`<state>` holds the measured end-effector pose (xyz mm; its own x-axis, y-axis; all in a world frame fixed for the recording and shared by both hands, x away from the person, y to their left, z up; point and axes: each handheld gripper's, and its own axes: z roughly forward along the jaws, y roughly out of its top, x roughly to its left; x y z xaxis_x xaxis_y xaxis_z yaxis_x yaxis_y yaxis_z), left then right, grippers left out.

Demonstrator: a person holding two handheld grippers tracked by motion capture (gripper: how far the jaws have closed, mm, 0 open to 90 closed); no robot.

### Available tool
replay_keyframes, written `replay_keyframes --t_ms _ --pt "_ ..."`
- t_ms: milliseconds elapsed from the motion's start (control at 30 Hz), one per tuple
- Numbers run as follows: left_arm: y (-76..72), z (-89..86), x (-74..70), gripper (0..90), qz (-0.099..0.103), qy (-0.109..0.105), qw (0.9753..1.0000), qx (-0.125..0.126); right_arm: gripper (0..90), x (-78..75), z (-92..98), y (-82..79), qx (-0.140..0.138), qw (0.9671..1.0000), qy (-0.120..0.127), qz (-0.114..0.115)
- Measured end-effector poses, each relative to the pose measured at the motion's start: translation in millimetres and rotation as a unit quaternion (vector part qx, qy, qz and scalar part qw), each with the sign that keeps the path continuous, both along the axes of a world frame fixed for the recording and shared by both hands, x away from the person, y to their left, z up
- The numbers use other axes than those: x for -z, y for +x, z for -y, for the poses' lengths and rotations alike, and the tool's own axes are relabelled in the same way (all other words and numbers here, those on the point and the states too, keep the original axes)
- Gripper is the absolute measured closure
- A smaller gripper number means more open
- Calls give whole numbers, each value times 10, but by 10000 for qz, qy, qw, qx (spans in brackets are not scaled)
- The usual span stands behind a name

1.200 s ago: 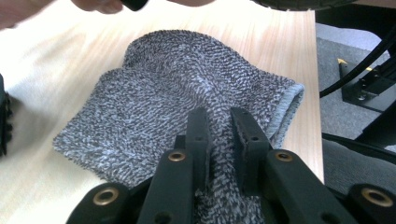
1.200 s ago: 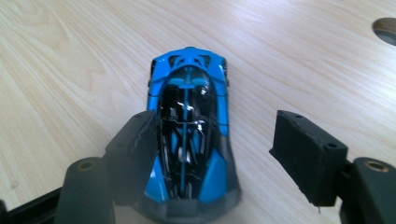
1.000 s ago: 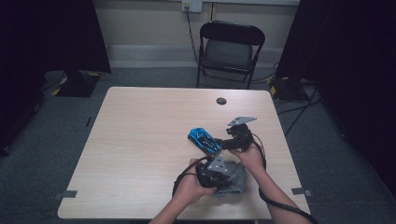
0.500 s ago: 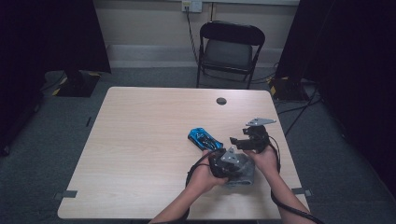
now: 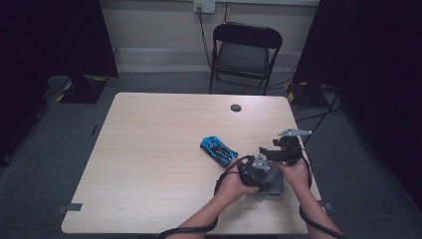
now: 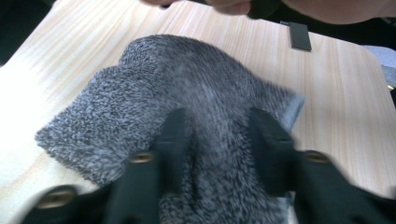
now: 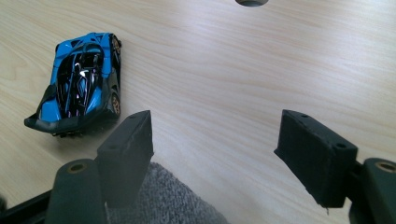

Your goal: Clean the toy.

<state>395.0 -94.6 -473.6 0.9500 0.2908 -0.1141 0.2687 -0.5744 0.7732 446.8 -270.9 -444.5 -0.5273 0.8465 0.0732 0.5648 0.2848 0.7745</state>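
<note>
Surface: a light wood-grain table (image 5: 149,164) with rounded corners and a dark round grommet (image 5: 236,107) near its far edge. It stands on grey carpet. Beyond it are a black folding chair (image 5: 244,52), a pale wall with a socket and a cable running down, and dark curtains at both sides.

Change since earlier frames: both hands and grippers have moved right along the near edge. One second ago the right gripper sat close beside the car; it now stands off to the right of it, with bare table between. The car has not moved. The cloth has travelled right with the left gripper.

Cloth (image 6: 187,102): grey, nubby terry pile, bunched and folded, lying on the table near the near right corner, just right of and nearer than the blue toy car (image 5: 218,150). A smooth paler edge shows at one side in the left gripper view.

Left gripper (image 5: 256,172): jaws pressed into the cloth, partly closed with a fold of pile between them; blurred, so a firm pinch cannot be confirmed.

Right gripper (image 7: 224,144): jaws spread wide, nothing between them, held above bare table. The cloth's edge (image 7: 163,200) lies at its left jaw, the car (image 7: 79,84) ahead to that side.
</note>
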Motion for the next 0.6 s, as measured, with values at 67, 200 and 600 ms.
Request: replay_keyframes --t_ms 67,200,600 --pt "-3 -15 -20 394 -70 -125 9999 -20 259 8 24 -22 4 10000 -4 16" --pt "10 -109 -128 317 -9 -133 9999 -73 260 40 13 -81 -1 10000 -12 -11" --pt "354 -794 -352 247 226 80 9958 -889 268 55 -86 -360 -162 9998 50 -59"
